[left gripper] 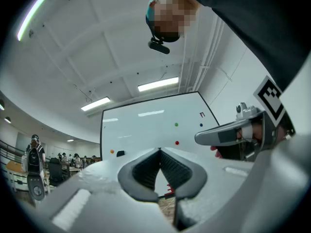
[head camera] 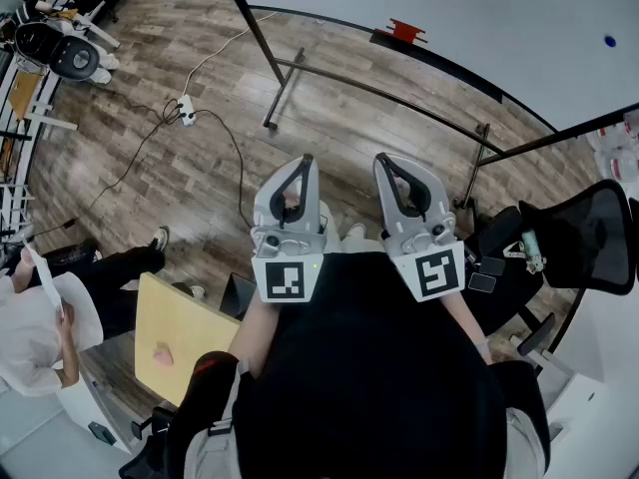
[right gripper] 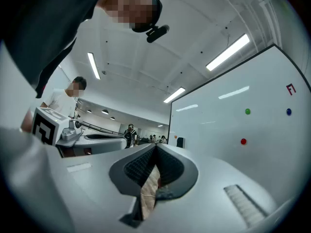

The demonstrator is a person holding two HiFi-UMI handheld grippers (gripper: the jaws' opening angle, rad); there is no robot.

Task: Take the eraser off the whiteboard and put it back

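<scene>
Left gripper (left gripper: 159, 152) is held close to the black-clad chest and tipped slightly upward. Its two ribbed jaws are pressed together at the tips with nothing between them. Just beside it, the right gripper (right gripper: 155, 147) is carried the same way, its jaws likewise closed tip to tip and empty; only a sliver of floor shows through the gap below the tips.

At the far left of the head view, a seated person in white (head camera: 30, 337) holds a sheet of paper (head camera: 45, 277) beside a tan tabletop (head camera: 180, 332). Further in, a white power strip (head camera: 186, 110) and its cable lie on the wood-plank floor (head camera: 200, 58).

Ahead of both grippers and well apart from them stands the whiteboard (left gripper: 146, 130) on a dark metal frame. Across its face from left to right come:
- an orange magnet (left gripper: 112, 151);
- the black eraser (left gripper: 120, 153), stuck to the board just beside that magnet, low on the left part;
- a green magnet (left gripper: 176, 124) with a red magnet (left gripper: 177, 142) below it;
- a blue magnet (left gripper: 200, 125);
- a small red letter mark (left gripper: 202, 114) near the upper right corner.

A red bracket (head camera: 404, 31) sits at the board's bottom edge. At the right of the head view is a black mesh chair (head camera: 589, 233).
</scene>
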